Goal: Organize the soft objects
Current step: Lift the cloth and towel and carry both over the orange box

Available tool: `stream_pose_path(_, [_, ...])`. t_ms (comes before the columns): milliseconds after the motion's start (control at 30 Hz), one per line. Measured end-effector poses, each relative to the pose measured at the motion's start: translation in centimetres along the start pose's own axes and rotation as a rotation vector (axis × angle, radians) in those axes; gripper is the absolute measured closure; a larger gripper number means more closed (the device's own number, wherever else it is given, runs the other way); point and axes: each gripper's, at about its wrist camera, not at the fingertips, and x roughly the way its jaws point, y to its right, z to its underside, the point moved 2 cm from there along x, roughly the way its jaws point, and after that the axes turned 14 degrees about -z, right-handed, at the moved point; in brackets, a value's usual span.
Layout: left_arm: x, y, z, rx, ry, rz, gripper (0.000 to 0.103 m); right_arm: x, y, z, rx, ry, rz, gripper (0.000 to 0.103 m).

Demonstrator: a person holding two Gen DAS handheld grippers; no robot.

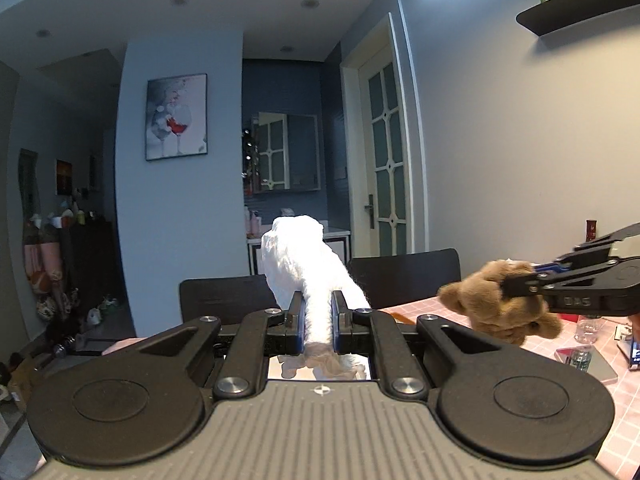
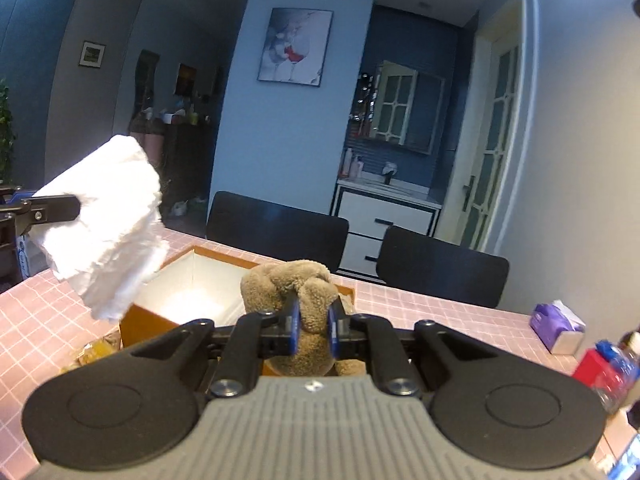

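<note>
My left gripper (image 1: 317, 314) is shut on a white soft bundle (image 1: 301, 258) and holds it up in the air; the bundle also shows at the left of the right wrist view (image 2: 106, 224). My right gripper (image 2: 313, 320) is shut on a brown plush toy (image 2: 292, 284), held above the near edge of an open orange box (image 2: 150, 318) with a white inside. The plush toy (image 1: 490, 294) and the right gripper (image 1: 516, 286) also show at the right of the left wrist view.
A table with a pink checked cloth (image 2: 440, 304) holds a purple tissue pack (image 2: 556, 326), a water bottle (image 2: 616, 364), a red item and a yellow packet (image 2: 94, 352). Two black chairs (image 2: 276, 228) stand behind it. A wall shelf (image 1: 576, 4) hangs high on the right.
</note>
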Motion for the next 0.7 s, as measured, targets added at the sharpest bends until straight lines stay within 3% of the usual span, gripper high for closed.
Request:
stream_pose_path(233, [4.9,0.5,-0.3,0.006,-0.042,-0.017,0.09,4.9,0.5,-2.3,-0.074,0.012,0.019,0.092])
stream_pose_path(433, [8.3,0.4,-1.2,-0.006,-0.071,-0.02,0.09,9.9,2.4,-3.4,-0.042,-0.062,-0.019,0.092])
stream_pose_path(600, [11.0,0.6,-0.3,-0.014,-0.16,-0.017,0.09,14.7,3.7,-3.2,-0.01,-0.149,-0.028,0.092])
stream_pose_path(700, [12.7,1.1,1.2,0.03,-0.217,-0.04,0.09,17.0,3.9,-2.4,-0.011,-0.192,-0.028,0.092])
